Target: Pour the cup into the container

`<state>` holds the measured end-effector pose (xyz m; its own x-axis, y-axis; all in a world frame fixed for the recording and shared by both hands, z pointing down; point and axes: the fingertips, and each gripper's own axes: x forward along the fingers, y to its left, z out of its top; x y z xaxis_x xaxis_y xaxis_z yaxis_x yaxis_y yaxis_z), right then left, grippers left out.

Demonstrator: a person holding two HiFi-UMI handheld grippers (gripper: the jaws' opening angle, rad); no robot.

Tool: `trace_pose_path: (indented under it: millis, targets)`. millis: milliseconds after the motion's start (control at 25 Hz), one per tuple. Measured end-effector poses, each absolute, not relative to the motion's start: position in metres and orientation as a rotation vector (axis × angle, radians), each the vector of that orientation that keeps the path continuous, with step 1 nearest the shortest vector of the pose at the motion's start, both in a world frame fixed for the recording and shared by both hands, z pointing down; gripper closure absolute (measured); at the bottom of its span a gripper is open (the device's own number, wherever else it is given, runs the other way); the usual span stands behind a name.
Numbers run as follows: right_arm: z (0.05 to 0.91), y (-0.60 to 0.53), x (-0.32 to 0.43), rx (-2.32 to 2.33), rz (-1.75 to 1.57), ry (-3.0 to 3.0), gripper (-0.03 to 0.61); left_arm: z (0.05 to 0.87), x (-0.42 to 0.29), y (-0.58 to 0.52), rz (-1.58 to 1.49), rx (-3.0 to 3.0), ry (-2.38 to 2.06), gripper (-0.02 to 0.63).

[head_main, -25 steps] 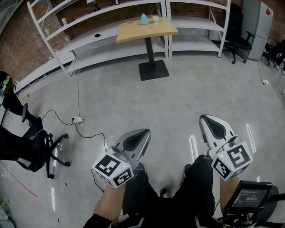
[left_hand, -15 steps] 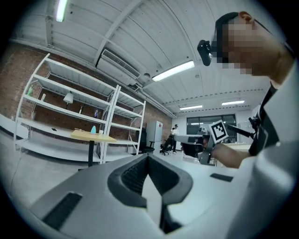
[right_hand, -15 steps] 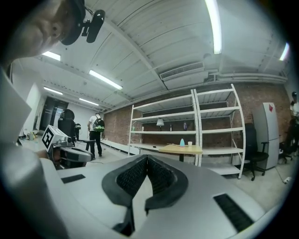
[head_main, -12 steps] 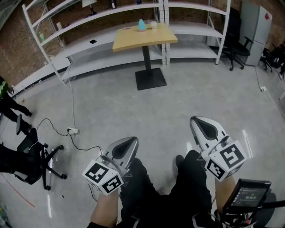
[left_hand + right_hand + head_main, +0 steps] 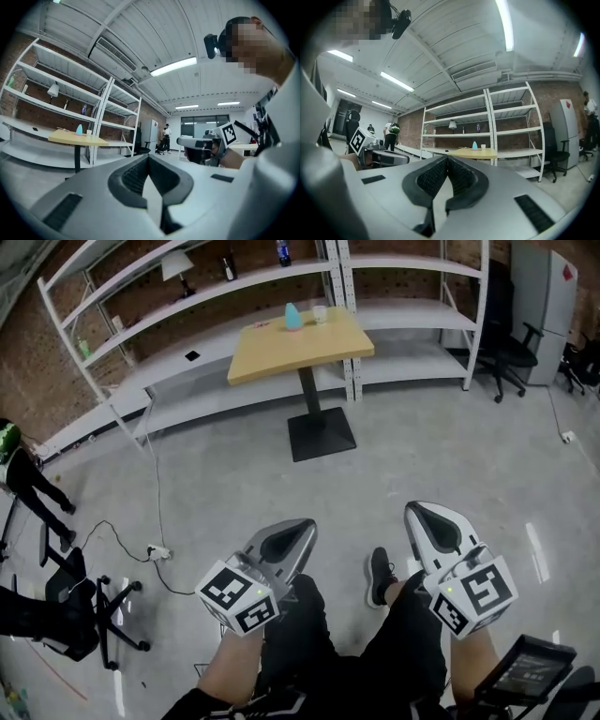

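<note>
grey concrete floor (image 5: 234,465) fills most of the head view. at the far left edge is a person in black (image 5: 33,484), with a black office chair (image 5: 80,615) nearer. a thin cable (image 5: 155,493) runs down to a power strip (image 5: 157,551) on the floor. white metal shelves (image 5: 122,329) line a brick wall (image 5: 37,352) along the back, carrying a lamp (image 5: 176,263) and two bottles (image 5: 278,251). in front of them a wooden worktop (image 5: 281,352) stands on a black pedestal. the blue container (image 5: 293,317) and the pale cup (image 5: 320,313) sit near each other at its far edge, the cup to the right, both well apart from the tools. further right are a black chair (image 5: 511,357) and a grey cabinet (image 5: 544,282). low in the view, the left hand-held gripper (image 5: 298,527) has its jaws pressed together with nothing between them. the right hand-held gripper (image 5: 420,513) is likewise closed and empty. both point level toward the worktop.
</note>
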<state>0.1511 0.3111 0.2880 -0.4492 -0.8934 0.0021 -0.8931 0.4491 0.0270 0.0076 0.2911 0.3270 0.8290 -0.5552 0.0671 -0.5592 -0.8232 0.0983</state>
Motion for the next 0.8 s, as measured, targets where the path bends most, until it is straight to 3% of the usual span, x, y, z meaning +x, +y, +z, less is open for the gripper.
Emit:
trace_pose_path:
  millis: [280, 800]
  targets:
    - [0.278, 0.217, 0.163, 1.703, -0.061, -2.655, 0.578, 0.333, 0.009, 0.200, 0.064, 2.897, -0.866, 0.623]
    - [0.277, -0.032, 0.111, 1.675, -0.016, -2.647, 0.578, 0.335, -0.080, -0.018, -0.003, 2.843, -1.009, 0.623]
